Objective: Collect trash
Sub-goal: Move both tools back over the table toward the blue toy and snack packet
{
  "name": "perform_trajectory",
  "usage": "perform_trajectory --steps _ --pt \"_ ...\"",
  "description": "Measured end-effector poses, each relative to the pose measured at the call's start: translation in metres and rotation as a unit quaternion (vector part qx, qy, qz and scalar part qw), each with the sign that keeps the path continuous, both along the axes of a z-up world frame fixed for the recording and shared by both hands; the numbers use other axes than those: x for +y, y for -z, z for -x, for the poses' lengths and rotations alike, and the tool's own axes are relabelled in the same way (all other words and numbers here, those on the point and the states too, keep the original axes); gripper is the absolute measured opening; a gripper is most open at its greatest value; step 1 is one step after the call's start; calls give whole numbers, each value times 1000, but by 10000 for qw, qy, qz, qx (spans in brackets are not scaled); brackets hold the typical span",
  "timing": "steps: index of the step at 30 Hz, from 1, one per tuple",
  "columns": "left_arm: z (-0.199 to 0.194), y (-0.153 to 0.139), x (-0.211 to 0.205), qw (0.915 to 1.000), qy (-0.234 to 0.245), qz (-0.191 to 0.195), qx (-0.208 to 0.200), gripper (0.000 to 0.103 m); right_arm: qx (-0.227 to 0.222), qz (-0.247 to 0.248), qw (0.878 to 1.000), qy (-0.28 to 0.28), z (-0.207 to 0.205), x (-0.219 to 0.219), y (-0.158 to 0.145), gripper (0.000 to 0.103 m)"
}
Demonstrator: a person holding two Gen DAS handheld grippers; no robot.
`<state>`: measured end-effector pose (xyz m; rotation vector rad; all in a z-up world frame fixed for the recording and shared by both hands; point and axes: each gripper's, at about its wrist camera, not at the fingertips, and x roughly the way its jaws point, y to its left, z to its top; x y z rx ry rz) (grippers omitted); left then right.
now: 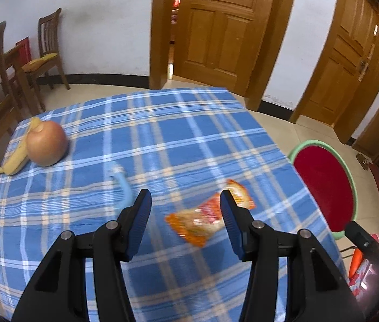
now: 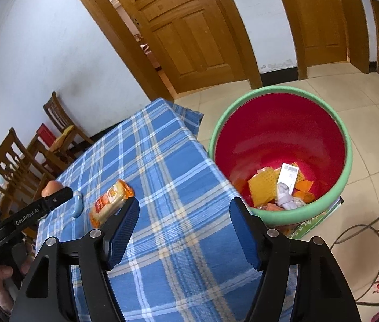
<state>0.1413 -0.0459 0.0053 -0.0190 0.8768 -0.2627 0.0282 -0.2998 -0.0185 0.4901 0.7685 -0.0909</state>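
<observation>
Room: white walls, wooden doors, tiled floor; my surface (image 1: 162, 134) wears a blue plaid cloth.
Done: red bin (image 2: 280, 134) with green rim, just beside the surface, already holds wrappers and paper.
Left: orange snack wrapper (image 1: 205, 217) and a pale blue scrap (image 1: 123, 182) lie on the cloth; apple (image 1: 46, 143) and banana (image 1: 15, 158) probably stay.
Left hand-held gripper (image 1: 185, 201): my jaws wide apart, empty, wrapper partly between them, contact unclear.
Right hand-held gripper (image 2: 184, 212): wide apart, empty, above the surface edge near the bin.
</observation>
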Motion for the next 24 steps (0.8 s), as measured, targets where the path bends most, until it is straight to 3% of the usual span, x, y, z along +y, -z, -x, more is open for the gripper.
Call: perform_trajectory --steps 18,24 --pt "-40 45 42 9978 -541 -245 294 53 247 220 9993 -158 -27 31 5 71" --pt "-49 58 49 9972 -599 -189 406 33 333 324 9984 -316 -40 46 8 71"
